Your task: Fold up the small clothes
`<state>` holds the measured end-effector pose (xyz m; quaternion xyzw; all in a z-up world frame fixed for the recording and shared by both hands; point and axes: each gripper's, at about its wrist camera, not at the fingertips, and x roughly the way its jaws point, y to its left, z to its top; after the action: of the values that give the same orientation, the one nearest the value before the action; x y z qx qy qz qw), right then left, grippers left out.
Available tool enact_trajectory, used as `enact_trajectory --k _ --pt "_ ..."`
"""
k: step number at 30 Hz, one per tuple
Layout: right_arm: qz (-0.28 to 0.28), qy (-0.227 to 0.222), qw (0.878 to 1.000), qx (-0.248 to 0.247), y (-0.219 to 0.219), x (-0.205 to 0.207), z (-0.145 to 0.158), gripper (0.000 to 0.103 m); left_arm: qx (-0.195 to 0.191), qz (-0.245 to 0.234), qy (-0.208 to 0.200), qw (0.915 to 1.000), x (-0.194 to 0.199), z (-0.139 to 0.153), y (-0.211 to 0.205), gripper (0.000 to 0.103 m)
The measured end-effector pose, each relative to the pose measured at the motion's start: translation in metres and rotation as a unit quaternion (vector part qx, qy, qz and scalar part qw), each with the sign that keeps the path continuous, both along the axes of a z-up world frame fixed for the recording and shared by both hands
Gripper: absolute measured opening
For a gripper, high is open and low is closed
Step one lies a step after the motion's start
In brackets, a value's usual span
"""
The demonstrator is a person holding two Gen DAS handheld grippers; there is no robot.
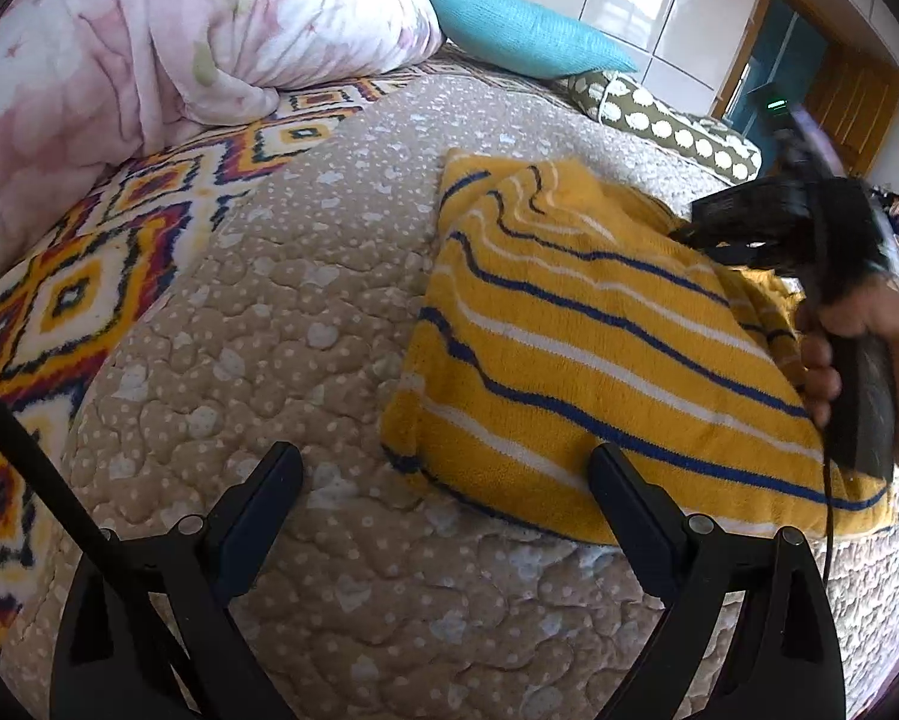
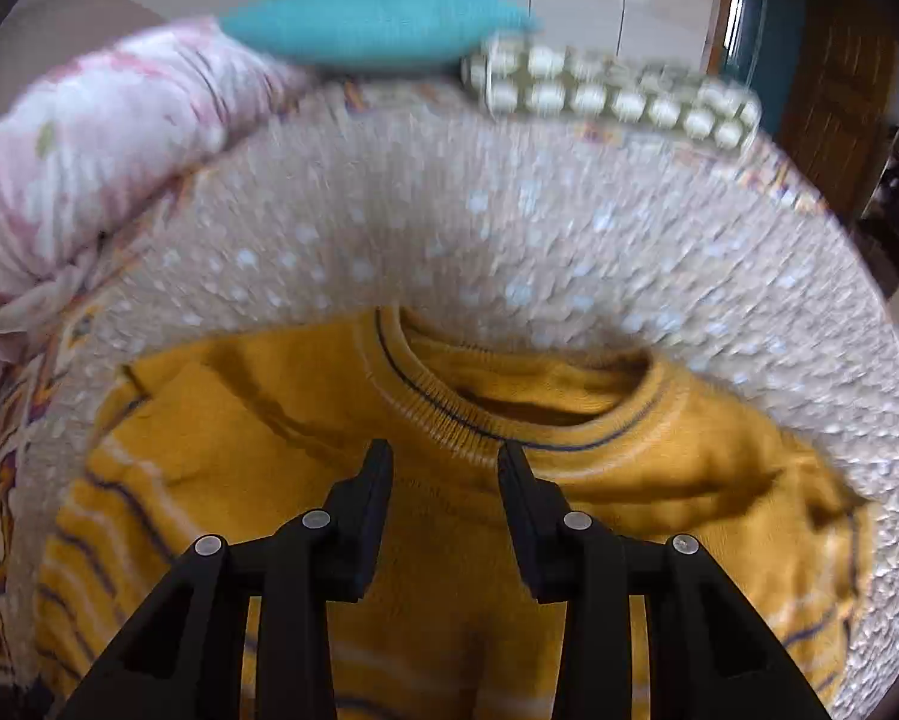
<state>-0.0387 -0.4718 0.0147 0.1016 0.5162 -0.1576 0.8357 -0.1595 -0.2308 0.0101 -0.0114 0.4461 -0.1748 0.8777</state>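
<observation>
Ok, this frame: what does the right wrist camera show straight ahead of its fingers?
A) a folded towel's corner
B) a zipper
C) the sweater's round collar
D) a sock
C: just beyond the open right gripper lies the ribbed round collar of the yellow sweater, spread on the bed cover.

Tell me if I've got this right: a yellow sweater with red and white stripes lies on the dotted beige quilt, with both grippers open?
Nearly. The sweater has blue and white stripes, not red, as the left wrist view shows. It does lie on the quilt, and the left gripper and right gripper are open.
</observation>
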Motion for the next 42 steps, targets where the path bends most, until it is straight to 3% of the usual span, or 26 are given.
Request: enact_trajectory --k 5,7,10,12,14,17,21,24,28,34,38,42 --pt "-0.006 0.003 1.000 -0.019 -0.007 0.032 -0.004 0.047 0.008 -0.005 0.004 0.9999 0.002 -0.002 -0.004 0.097" --pt "-0.012 0.014 1.000 -0.022 -0.013 0.044 -0.006 0.063 0.009 -0.007 0.006 0.9999 0.003 -0.003 -0.005 0.098" --pt "-0.017 0.028 0.999 -0.012 -0.026 0.060 -0.004 0.068 0.010 -0.009 0.006 0.9999 0.003 -0.005 -0.006 0.100" --pt "-0.022 0.007 1.000 -0.003 -0.031 0.059 0.010 0.068 0.012 -0.011 0.006 0.9999 0.004 -0.006 -0.007 0.102" --pt "-0.018 -0.024 0.999 -0.027 -0.029 0.046 0.030 0.068 0.014 -0.012 0.006 0.9998 0.004 -0.006 -0.008 0.102" --pt "-0.002 -0.039 0.999 -0.031 -0.021 0.019 0.051 0.069 0.010 -0.012 0.006 0.9999 0.004 -0.006 -0.008 0.102" --pt "0.045 -0.055 0.996 -0.044 0.005 -0.057 0.071 0.069 0.010 -0.012 0.006 0.9999 0.003 -0.007 -0.007 0.102" --pt "0.041 -0.076 0.996 -0.031 0.012 -0.127 0.079 0.065 0.009 -0.012 0.006 0.9999 0.003 -0.007 -0.007 0.102" --pt "0.031 -0.081 0.996 -0.018 0.006 -0.202 0.069 0.043 0.012 -0.012 0.005 0.9998 0.003 -0.007 -0.007 0.102" --pt "-0.020 -0.055 0.998 -0.002 -0.024 -0.271 0.025 0.040 0.013 -0.011 0.000 0.9999 0.002 -0.007 -0.006 0.102" --pt "-0.057 -0.063 0.996 -0.035 -0.043 -0.305 0.029 0.039 0.019 -0.010 -0.003 0.9998 0.000 -0.007 -0.008 0.102" --pt "-0.096 -0.058 0.986 -0.123 -0.055 -0.335 0.048 0.041 0.031 -0.010 -0.005 0.9995 -0.001 -0.008 -0.011 0.103"
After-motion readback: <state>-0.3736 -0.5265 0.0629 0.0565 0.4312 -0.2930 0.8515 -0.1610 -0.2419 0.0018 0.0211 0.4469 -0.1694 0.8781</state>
